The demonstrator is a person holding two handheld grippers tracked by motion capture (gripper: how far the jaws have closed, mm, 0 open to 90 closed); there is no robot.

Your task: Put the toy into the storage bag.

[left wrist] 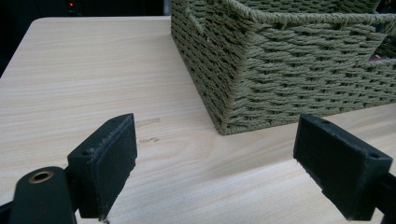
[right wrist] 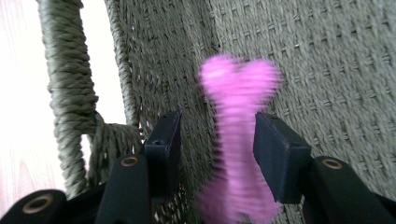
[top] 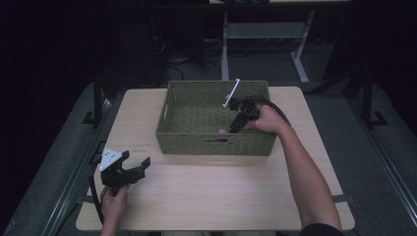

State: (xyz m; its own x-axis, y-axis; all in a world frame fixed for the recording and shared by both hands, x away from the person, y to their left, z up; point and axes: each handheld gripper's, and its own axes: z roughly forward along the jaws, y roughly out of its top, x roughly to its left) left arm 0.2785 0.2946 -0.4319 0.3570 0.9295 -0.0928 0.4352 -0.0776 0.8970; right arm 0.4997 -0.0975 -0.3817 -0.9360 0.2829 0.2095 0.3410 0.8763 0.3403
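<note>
Left tool (top: 132, 167) – sits at the near-left part of the light wooden surface (top: 206, 191), held by the person's left hand (top: 114, 196), grey three-cornered plate on top, black cable trailing off the near edge. Jaws released, wide apart, nothing between them; in the left gripper view the two black pads (left wrist: 108, 163) frame bare wood, with a corner of the basket just ahead and to the right.

Middle – olive-green woven rectangular basket (top: 167, 132) stands on the far half of the surface, well apart from the left tool. Handle slot cut in its near wall, another in its left wall.

Right tool (top: 235, 124) – reaches down into the basket from the right, near the inside of the near wall, held by the person's right hand (top: 268, 118); forearm runs in from the bottom right. In the right gripper view the jaws stand partly apart with a pink bone-shaped soft toy (right wrist: 238, 140) between them, blurred. The right pad looks to touch the toy's side, the left pad stands clear of it – so not clenched on it. Toy is inside the basket, against the woven floor, next to the rope-wrapped handle opening (right wrist: 70, 93). In the high view a small pink spot shows at the jaws, low by the near wall.
</note>
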